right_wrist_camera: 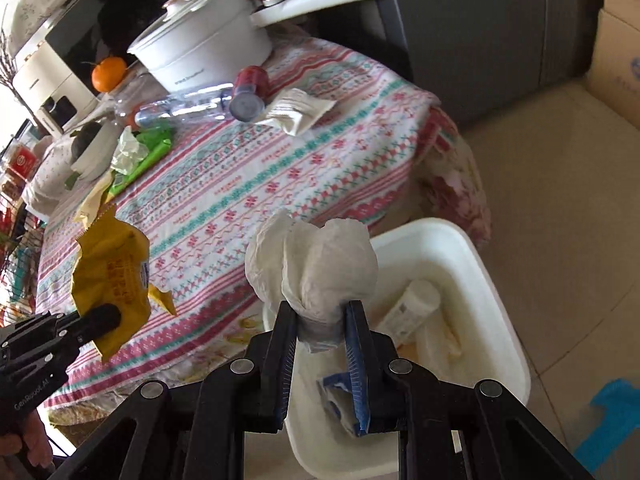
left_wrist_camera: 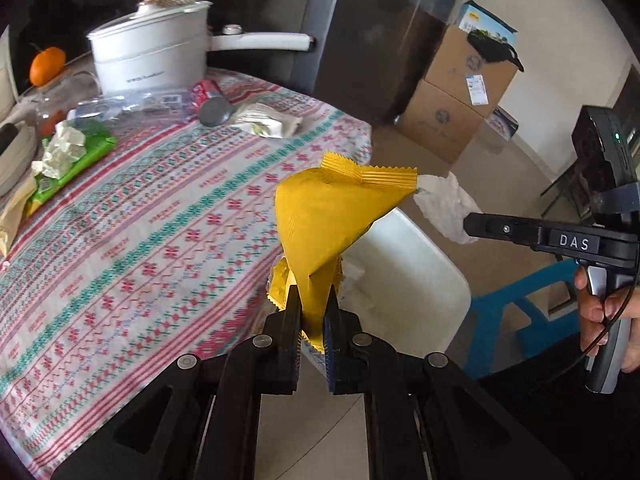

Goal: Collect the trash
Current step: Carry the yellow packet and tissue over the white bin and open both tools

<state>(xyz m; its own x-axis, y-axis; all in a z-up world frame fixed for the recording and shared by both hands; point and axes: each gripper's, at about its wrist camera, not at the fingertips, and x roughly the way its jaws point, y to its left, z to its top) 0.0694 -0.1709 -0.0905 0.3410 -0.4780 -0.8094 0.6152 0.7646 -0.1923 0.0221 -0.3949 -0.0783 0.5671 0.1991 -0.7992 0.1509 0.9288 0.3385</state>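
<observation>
Two grippers carrying trash at the table edge, each tilted downward.

The left gripper (left_wrist_camera: pixel 312 300) pinches a yellow wrapper (left_wrist_camera: pixel 324 220) between nearly closed jaws, over the tablecloth (left_wrist_camera: pixel 160 220) edge beside the white bin (right_wrist_camera: pixel 480 264). The right gripper (right_wrist_camera: pixel 320 320) pinches a crumpled tissue (right_wrist_camera: pixel 316 268) just above the bin, which holds other trash. A hand (left_wrist_camera: pixel 608 312) grips the right gripper's handle.

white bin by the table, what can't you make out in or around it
- White bin, right wrist view: near end and much of the contents hidden by the right tongs and crumpled tissue.
- Left wrist view: yellow wrapper and left tongs cover most of the bin.
- Labels on items inside: too small.
</observation>
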